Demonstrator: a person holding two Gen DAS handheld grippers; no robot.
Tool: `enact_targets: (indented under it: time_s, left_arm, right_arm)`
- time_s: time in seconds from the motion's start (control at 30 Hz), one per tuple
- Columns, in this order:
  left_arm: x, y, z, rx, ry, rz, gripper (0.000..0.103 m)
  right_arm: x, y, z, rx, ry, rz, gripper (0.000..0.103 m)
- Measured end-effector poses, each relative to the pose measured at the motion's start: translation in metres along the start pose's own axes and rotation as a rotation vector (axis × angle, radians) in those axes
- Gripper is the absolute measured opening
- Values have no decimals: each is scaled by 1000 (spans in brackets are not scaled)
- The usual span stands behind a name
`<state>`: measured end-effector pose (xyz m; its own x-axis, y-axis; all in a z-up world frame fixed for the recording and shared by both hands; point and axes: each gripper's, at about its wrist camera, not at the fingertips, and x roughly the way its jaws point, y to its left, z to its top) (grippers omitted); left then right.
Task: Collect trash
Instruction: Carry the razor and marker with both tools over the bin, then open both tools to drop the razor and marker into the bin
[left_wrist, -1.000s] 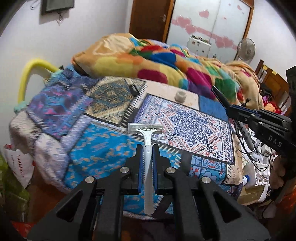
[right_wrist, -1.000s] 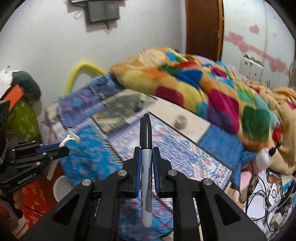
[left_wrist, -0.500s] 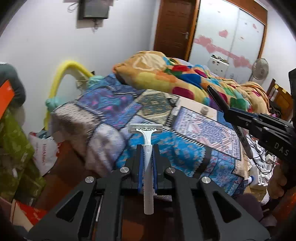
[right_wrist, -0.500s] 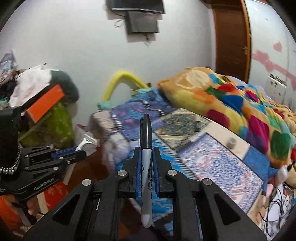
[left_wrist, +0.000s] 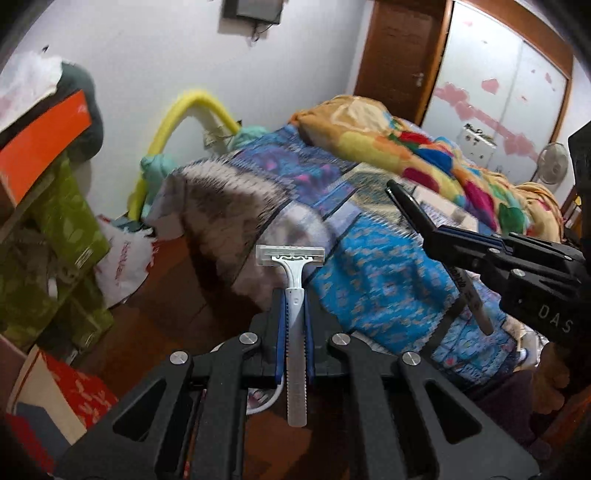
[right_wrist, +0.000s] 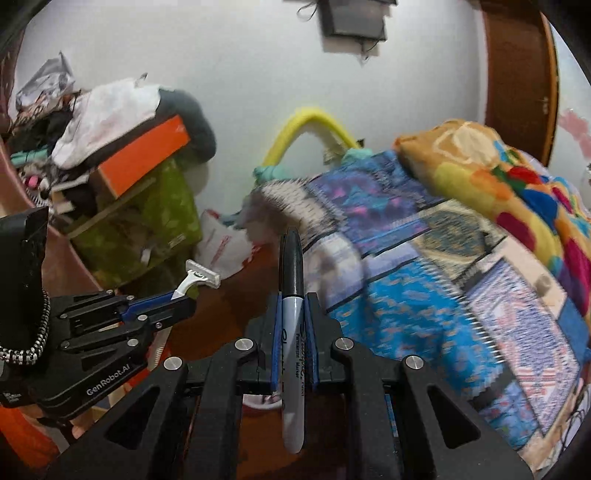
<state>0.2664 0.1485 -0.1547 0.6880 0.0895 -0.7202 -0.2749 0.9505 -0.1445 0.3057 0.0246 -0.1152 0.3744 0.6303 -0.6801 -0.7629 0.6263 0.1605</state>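
Note:
My left gripper (left_wrist: 293, 295) is shut on a white disposable razor (left_wrist: 293, 266), its blade head pointing forward beyond the fingertips. It also shows in the right wrist view (right_wrist: 177, 297), at the left, with the razor (right_wrist: 201, 278) sticking out. My right gripper (right_wrist: 292, 299) is shut on a black-capped permanent marker (right_wrist: 292, 258), held upright between the pads. In the left wrist view the right gripper (left_wrist: 439, 236) is at the right with the marker (left_wrist: 406, 201) slanting through it. Both are held in the air beside the bed, over the brown floor.
A bed with a patchwork cover (left_wrist: 373, 269) and a colourful blanket (left_wrist: 424, 155) fills the right. A cluttered shelf with an orange box (right_wrist: 144, 158) and green bags (right_wrist: 147, 221) stands at the left. A white plastic bag (left_wrist: 122, 262) lies on the floor by a yellow arch (left_wrist: 184, 110).
Both grippers have swung left and back from the bed, so the shelf clutter and floor now show. The razor and marker stay clamped as before.

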Motion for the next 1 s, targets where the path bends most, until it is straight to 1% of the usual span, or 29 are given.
enact_targets:
  time_s: [0.17,0.43,0.57,0.7,0.83,0.87,0.9,0.93,1.0]
  left_arm:
    - [22,34,-24,-39,48,46,8]
    - [69,84,-67,-175,161,47,8]
    - [95,102,-86,-225,227,52,8]
    - [117,113,-94,-258,272,60,8]
    - [128,115,-92,-258,277,72,8]
    - [131,114,-90,-254,282,73,8]
    - [133,114,-88,-254,285,72,8]
    - [135,115,-87,-255,288,71,8]
    - [141,115,-85,-259,296,73,8]
  right_arm:
    - [41,22,-11,-22,95,22,11]
    - [110,41,-30,-29,265,59,11]
    - [138,48,-36,-19,332,83,11]
    - [159,52,-33,-23,368,104,11]
    - [176,51,-27,26,414,174,12]
    - [181,51,-26,38,432,189,13]
    - [185,50,-26,42,441,193,19]
    - [188,50,-26,42,448,187,26]
    - [188,49,-27,35,438,160,32]
